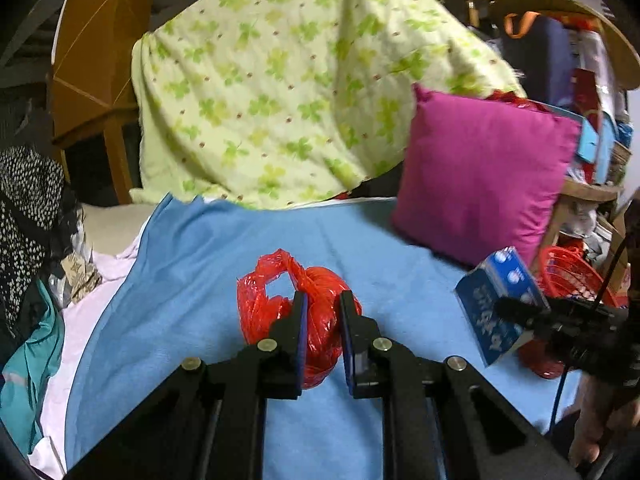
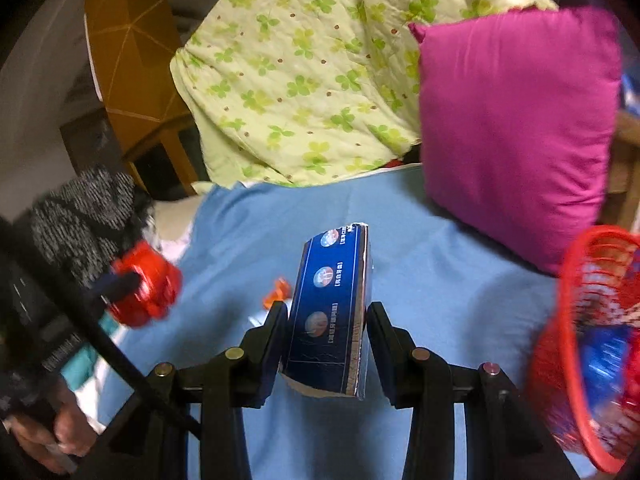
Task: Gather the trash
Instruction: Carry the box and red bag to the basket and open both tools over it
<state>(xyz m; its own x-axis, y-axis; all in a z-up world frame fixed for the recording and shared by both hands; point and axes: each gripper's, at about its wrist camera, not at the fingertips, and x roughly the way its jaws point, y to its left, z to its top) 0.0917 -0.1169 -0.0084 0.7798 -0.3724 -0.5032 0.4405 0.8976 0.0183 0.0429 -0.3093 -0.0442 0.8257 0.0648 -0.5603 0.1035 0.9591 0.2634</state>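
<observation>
Left wrist view: the left gripper (image 1: 323,300) is clenched on a crumpled red bag (image 1: 292,312), its two black fingers pinching the plastic from either side. The bag hangs above a blue sheet (image 1: 200,280) that covers the bed. Behind it, a green clover-print quilt (image 1: 288,92) is heaped against a brown headboard (image 1: 96,52), and a magenta pillow (image 1: 480,172) leans upright at the right. At the left edge lie a black-and-white dotted cloth (image 1: 28,208) and a teal cloth (image 1: 28,360). At the right, the right gripper (image 1: 516,312) shows blurred, gripping a blue box (image 1: 500,304) that tilts over the sheet. Just behind that box is a red basket (image 1: 568,272), partly hidden. A hand (image 1: 596,420) shows at the lower right corner.

Right wrist view: the right gripper (image 2: 327,316) is grasping the blue box (image 2: 328,320), one finger pressed against each long side. The box stands on end between them, printed face toward the camera, with three round pictures down it and a torn lower edge. A small orange scrap (image 2: 277,291) lies on the blue sheet (image 2: 440,280) just left of the box. At the left, blurred, the left gripper (image 2: 120,284) carries the red bag (image 2: 146,290) above the edge of the sheet; a hand (image 2: 52,432) holds its handle below. The red basket (image 2: 576,272) stands at the right edge, near the box, with blue and white items inside that are too blurred to tell. The magenta pillow (image 2: 516,128) and the quilt (image 2: 304,64) fill the back.
</observation>
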